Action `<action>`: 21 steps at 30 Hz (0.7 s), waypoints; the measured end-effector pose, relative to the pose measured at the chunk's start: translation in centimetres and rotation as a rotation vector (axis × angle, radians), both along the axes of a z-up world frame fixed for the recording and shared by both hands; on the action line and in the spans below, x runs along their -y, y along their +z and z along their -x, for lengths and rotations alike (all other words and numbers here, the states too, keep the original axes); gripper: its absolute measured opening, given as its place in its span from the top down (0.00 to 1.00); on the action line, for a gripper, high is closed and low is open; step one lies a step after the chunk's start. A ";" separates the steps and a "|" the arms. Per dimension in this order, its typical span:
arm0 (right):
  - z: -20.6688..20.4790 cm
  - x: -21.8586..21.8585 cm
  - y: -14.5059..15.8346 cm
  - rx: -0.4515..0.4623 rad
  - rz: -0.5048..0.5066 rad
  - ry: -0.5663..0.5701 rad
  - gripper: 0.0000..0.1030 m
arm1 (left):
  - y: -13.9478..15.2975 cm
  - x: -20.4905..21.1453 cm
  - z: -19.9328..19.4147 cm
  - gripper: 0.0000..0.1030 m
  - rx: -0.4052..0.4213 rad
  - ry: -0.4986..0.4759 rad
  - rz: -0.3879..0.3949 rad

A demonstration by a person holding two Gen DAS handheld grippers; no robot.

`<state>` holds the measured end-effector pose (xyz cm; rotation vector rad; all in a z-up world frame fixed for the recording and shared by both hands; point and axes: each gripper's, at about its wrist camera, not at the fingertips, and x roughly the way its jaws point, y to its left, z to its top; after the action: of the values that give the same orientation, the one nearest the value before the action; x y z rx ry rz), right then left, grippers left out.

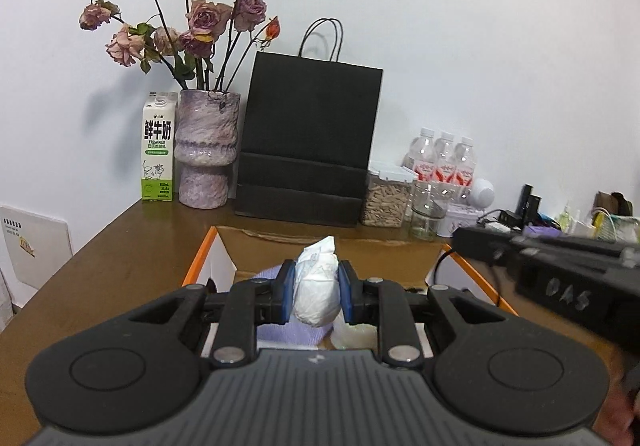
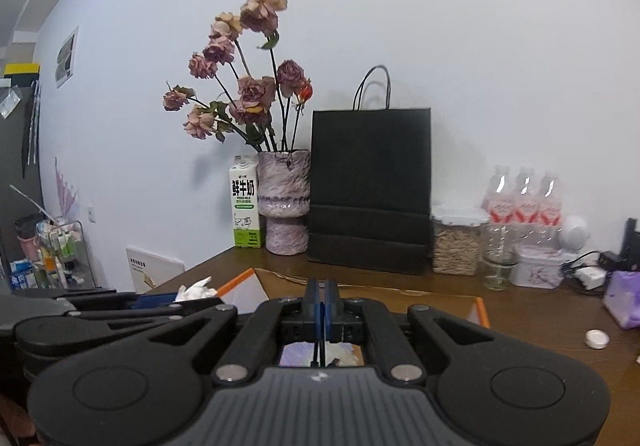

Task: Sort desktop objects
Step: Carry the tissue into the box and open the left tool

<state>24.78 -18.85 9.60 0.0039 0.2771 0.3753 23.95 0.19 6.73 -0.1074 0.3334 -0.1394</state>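
Observation:
My left gripper point(image 1: 316, 294) is shut on a crumpled white tissue wad point(image 1: 316, 286), held above an open cardboard box with orange edges point(image 1: 200, 258). Inside the box lie a lilac pack point(image 1: 288, 334) and a pale translucent item point(image 1: 356, 336). My right gripper point(image 2: 323, 300) is shut with nothing between its blue pads, also over the box point(image 2: 482, 310). In the left wrist view the right gripper's black body point(image 1: 560, 266) comes in from the right. The right wrist view shows the left gripper point(image 2: 188, 296) low on the left with the tissue point(image 2: 194, 291) sticking out.
Along the wall on the brown desk point(image 1: 120, 254) stand a milk carton point(image 1: 159, 150), a purple vase of dried roses point(image 1: 206, 150), a black paper bag point(image 1: 308, 150), a grain jar point(image 1: 386, 198), a glass jar point(image 1: 428, 214) and water bottles point(image 1: 444, 162). A lilac tissue pack point(image 2: 624, 298) and a small white cap point(image 2: 597, 338) lie right.

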 end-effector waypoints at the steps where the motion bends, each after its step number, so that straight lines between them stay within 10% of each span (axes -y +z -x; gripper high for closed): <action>1: -0.7 -0.2 -0.3 -0.008 -0.011 0.005 0.99 | 0.0 0.0 -0.6 0.78 -0.004 0.007 0.002; 21: -6.3 0.6 -6.6 -0.128 -0.067 0.000 0.98 | -4.4 1.2 -5.0 0.75 -0.059 0.055 -0.108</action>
<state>31.09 -19.42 3.04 0.0937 0.3913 0.3851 28.95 -1.02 2.36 -0.0139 0.3957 -0.0641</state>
